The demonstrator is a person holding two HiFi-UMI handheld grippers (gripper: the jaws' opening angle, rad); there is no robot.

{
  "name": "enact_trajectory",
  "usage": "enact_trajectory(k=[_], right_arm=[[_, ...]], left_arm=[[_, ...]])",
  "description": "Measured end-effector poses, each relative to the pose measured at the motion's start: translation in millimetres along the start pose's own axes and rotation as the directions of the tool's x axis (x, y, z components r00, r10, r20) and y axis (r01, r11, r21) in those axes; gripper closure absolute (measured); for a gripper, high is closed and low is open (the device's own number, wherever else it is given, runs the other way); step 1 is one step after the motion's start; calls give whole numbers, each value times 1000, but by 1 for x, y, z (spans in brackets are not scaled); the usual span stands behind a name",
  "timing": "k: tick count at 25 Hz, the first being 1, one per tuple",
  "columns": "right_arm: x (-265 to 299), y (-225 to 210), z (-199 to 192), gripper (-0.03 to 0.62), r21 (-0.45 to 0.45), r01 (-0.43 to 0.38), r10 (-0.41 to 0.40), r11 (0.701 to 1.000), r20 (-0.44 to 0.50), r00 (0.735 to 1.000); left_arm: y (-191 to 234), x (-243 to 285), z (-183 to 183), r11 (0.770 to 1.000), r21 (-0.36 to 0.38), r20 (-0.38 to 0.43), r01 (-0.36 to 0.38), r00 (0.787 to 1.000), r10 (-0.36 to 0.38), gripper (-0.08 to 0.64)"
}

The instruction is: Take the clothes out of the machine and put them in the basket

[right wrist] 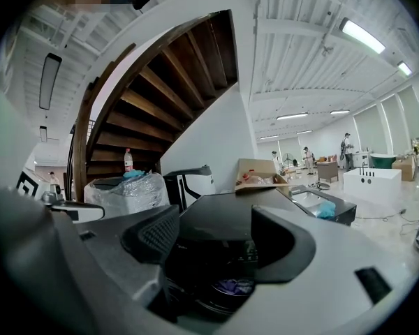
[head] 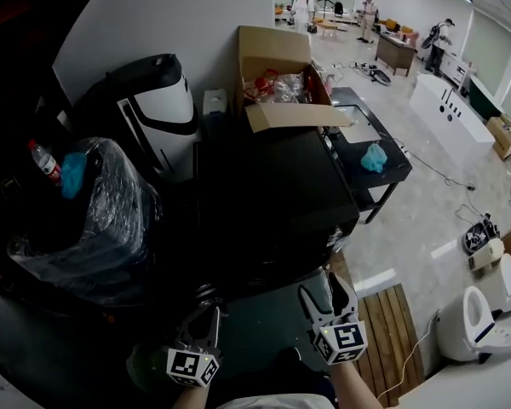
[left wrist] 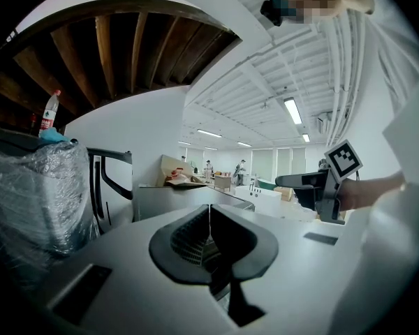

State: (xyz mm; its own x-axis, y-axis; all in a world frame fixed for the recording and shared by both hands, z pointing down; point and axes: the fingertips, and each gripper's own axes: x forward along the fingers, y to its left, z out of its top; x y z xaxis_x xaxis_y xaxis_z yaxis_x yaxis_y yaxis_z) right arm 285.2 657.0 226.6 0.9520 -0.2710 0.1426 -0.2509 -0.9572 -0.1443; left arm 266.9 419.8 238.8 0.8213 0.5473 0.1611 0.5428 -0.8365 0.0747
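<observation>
Right gripper view: possibly crumpled purple cloth (right wrist: 238, 285).

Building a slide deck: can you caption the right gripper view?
Open right gripper faces the dark machine, purple cloth visible low in its front.

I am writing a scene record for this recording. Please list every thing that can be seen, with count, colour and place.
machine: one, black, centre, before both grippers
clothes: count unclear, purple, inside the machine's drum
cardboard box: one, brown, behind the machine
wrapped bundle: one, clear plastic, left of the machine
bottle: one, clear with red label, on the wrapped bundle
low table: one, black, right of the machine
bag: one, teal, on the low table
people: three, light clothing, far background
left gripper: one, grey, low left, jaws shut, empty
right gripper: one, grey, low right, jaws open, empty
</observation>
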Motion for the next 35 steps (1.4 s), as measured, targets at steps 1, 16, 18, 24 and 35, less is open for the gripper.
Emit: enact_trajectory(k=[1, 16, 18, 24, 35], right_arm=[[3, -2, -5, 282, 3, -1, 1, 1000, 0, 1000], [44, -34, -107, 286, 19, 10, -10, 1000, 2, 1000], [49, -37, -121, 285, 15, 9, -9, 1000, -5, 1000], [64, -54, -160, 287, 18, 13, -13, 1000, -20, 1000], [94, -74, -224, 287, 36, -12, 12, 999, -4, 1000]], left_arm=[[0, 4, -6, 1000, -3, -1, 1, 1000, -1, 538], [4, 56, -99, 999, -16, 41, 40, 998, -39, 538], [6, 62, -113, 999, -20, 45, 38, 998, -37, 538], [9, 80, -152, 999, -38, 59, 39, 998, -37, 538], [9, 111, -212, 996, -23, 115, 83, 990, -80, 538]])
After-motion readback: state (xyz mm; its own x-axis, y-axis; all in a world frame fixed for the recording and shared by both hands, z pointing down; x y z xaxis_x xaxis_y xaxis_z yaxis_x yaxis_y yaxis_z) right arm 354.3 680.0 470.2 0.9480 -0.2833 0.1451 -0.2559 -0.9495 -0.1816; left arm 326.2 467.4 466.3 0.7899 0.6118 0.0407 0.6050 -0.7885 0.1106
